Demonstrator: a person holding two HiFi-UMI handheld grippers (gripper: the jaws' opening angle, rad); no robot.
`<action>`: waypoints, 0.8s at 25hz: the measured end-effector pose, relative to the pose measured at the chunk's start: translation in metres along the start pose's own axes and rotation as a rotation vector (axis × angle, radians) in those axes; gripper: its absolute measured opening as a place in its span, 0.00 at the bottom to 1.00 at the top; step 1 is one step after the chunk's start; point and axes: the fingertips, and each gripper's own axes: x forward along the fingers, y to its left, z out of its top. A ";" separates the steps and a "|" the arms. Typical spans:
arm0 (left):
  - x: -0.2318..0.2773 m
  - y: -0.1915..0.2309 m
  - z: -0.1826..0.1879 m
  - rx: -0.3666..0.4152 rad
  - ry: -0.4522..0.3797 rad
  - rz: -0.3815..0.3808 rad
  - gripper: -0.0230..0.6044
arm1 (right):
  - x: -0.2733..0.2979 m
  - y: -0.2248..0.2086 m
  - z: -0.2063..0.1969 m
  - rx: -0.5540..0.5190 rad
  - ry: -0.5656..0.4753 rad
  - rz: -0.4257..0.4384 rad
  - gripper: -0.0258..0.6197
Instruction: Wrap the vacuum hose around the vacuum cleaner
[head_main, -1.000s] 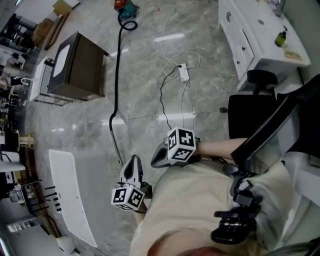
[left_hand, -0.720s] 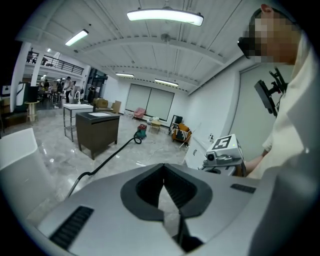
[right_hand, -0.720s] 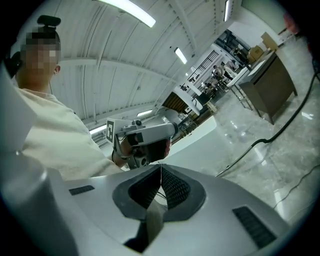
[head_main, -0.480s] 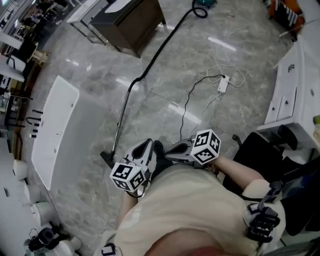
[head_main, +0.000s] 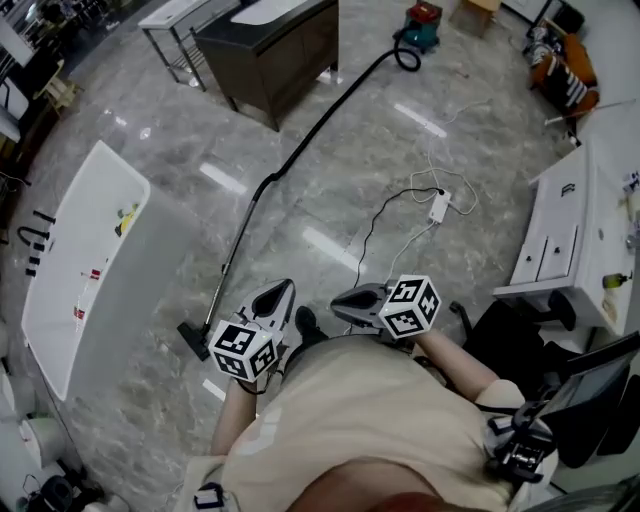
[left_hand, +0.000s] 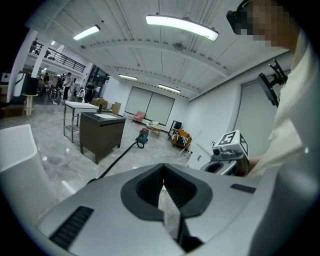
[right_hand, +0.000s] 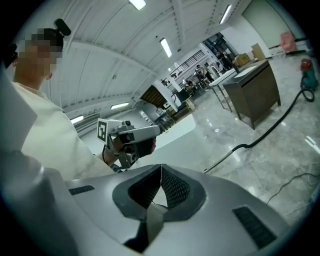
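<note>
Far left, white table (head_main: 80, 250) with a few small items on it, too small to tell. Just right of it on the grey marble floor (head_main: 180, 150), the floor head (head_main: 192, 338), with the wand (head_main: 235, 250) slanting up and right from it.

Left tongs (head_main: 282, 290) are low centre, held in front of the person's body, near the floor head but not touching it. The left gripper view shows them fully closed, pads together, nothing between them.

The hose (head_main: 330, 110) is black and lies stretched out on the floor. It joins the wand's top end, runs diagonally up-right past the dark cabinet (head_main: 270, 45), and ends in a small loop at the vacuum (head_main: 420, 25). The vacuum is teal and red, at top centre, well apart from both tongs. None of the hose is wound round the vacuum body.

Right tongs (head_main: 345, 300) are just beside the left ones, at the same level, tips pointing up-left in the head view. The right gripper view shows them closed too and gripping nothing; the left tongs show past them, with floor and hose beyond.

Right of centre, a white power strip (head_main: 438, 207) with thin cables trailing over the floor. Further right, a white drawer unit (head_main: 555, 250). Below it, a black chair (head_main: 510, 345) next to the person's right arm.
</note>
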 end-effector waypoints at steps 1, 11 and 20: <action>-0.007 0.018 0.002 -0.009 0.003 -0.008 0.04 | 0.015 0.000 0.009 -0.013 0.009 -0.021 0.05; -0.027 0.113 0.019 -0.012 -0.014 -0.053 0.04 | 0.084 -0.015 0.067 -0.055 0.028 -0.148 0.05; -0.055 0.157 0.015 -0.080 -0.006 0.063 0.04 | 0.129 -0.026 0.109 -0.062 0.024 -0.052 0.05</action>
